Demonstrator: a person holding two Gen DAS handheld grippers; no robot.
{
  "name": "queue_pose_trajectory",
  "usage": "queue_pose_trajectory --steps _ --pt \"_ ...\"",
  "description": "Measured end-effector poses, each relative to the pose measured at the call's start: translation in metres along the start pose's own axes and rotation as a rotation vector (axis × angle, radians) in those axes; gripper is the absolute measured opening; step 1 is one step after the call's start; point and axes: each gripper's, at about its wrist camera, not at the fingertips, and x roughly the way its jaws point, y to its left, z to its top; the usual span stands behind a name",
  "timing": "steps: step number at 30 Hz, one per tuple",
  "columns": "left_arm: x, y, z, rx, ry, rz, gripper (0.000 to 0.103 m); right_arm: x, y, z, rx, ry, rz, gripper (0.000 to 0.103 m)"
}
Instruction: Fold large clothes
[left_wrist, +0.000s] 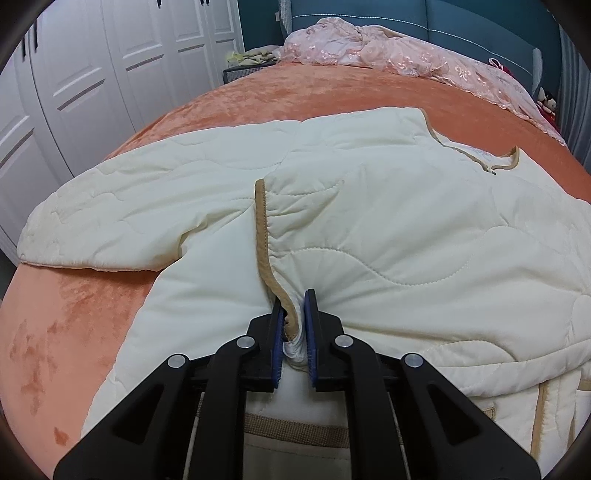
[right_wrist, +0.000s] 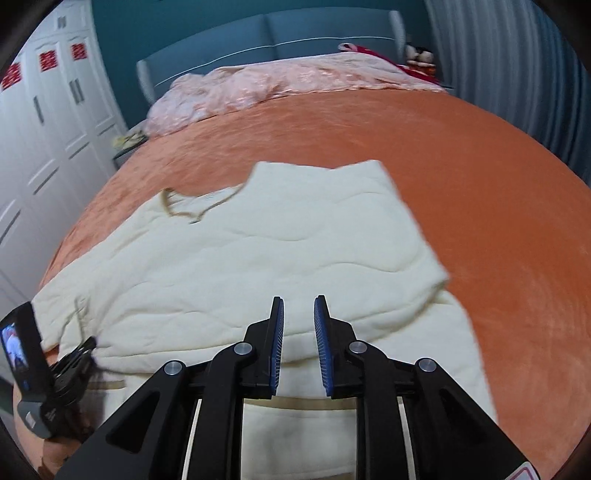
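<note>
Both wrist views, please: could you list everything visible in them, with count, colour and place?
quilted jacket: one, cream with tan trim, spread on the near part of the bed
bedspread: one, orange, covering the bed
crumpled cover: one, pale pink, heaped at the head of the bed
headboard: one, blue-grey, at the far wall
wardrobe: one run of white doors, left of the bed
curtain: one, grey-blue, right of the bed
left gripper: one, black with blue pads, shut on the jacket's tan-trimmed edge
right gripper: one, black with blue pads, open above the jacket, nothing between its pads
</note>
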Motion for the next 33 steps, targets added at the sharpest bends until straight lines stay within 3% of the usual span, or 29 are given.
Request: queue_pose_trajectory --steps 3,7,12,20,25,28,29,30,33 --pt "0.000 0.002 -0.001 -0.008 -0.004 -0.009 0.009 0.022 0.048 -0.001 -0.086 0.038 0.089 0.018" --pt "0.001 0.000 -0.002 -0.004 -0.012 -0.003 0.009 0.049 0.079 -0.011 -0.126 0.106 0.136 0.017" --pt "0.001 -0.005 -0.004 0.012 -0.023 0.020 0.009 0.064 0.091 -0.033 -0.159 0.139 0.108 0.017" --pt "0.002 -0.004 -0.006 0.006 -0.034 0.016 0.010 0.073 0.100 -0.054 -0.225 0.080 0.062 0.017" --pt "-0.001 0.008 -0.003 -0.053 -0.033 -0.054 0.012 0.072 0.102 -0.061 -0.248 0.039 0.039 0.017" --pt "-0.009 0.037 0.002 -0.178 -0.016 -0.176 0.026 0.072 0.101 -0.062 -0.249 0.028 0.037 0.017" --pt "-0.013 0.048 0.003 -0.214 -0.010 -0.190 0.040 0.072 0.101 -0.062 -0.250 0.026 0.036 0.017" --pt "-0.019 0.059 0.004 -0.235 -0.012 -0.177 0.048 0.073 0.101 -0.062 -0.253 0.023 0.033 0.016" --pt "-0.037 0.094 0.008 -0.245 -0.029 -0.105 0.055 0.072 0.104 -0.064 -0.267 0.014 0.017 0.016"
